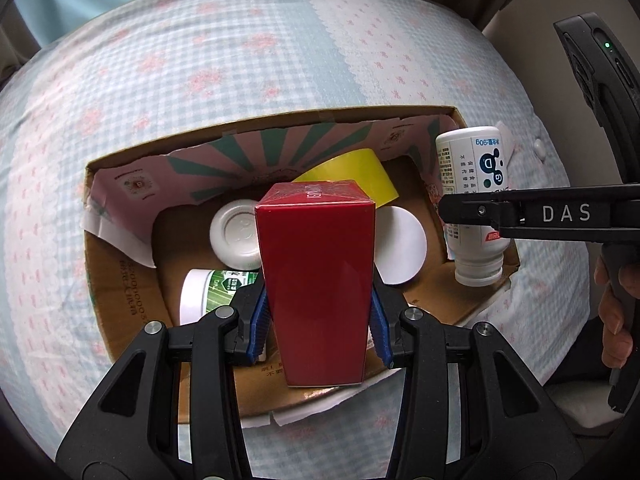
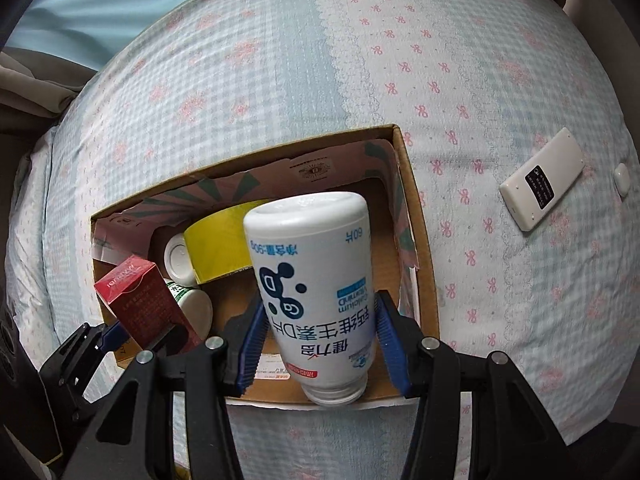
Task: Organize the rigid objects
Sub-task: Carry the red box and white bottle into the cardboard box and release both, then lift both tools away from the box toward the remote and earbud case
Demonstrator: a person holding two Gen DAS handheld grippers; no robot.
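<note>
My left gripper point(image 1: 318, 324) is shut on a red box point(image 1: 316, 280) and holds it over the open cardboard box point(image 1: 120, 280). My right gripper point(image 2: 320, 340) is shut on a white vitamin bottle point(image 2: 312, 280), cap end toward the camera, above the right side of the cardboard box point(image 2: 416, 248). The bottle also shows in the left wrist view point(image 1: 474, 184), with the right gripper's finger point(image 1: 540, 216) across it. The red box shows in the right wrist view point(image 2: 148, 304). Inside the box lie a yellow tape roll point(image 1: 360, 172), a white jar point(image 1: 236, 236), a white lid point(image 1: 402, 244) and a green-labelled bottle point(image 1: 212, 292).
The box sits on a bed with a blue checked, pink-flowered sheet point(image 2: 240, 80). A white remote point(image 2: 542, 184) and a small white object point(image 2: 622, 178) lie on the sheet to the right of the box. A person's hand point(image 1: 616, 304) holds the right gripper's handle.
</note>
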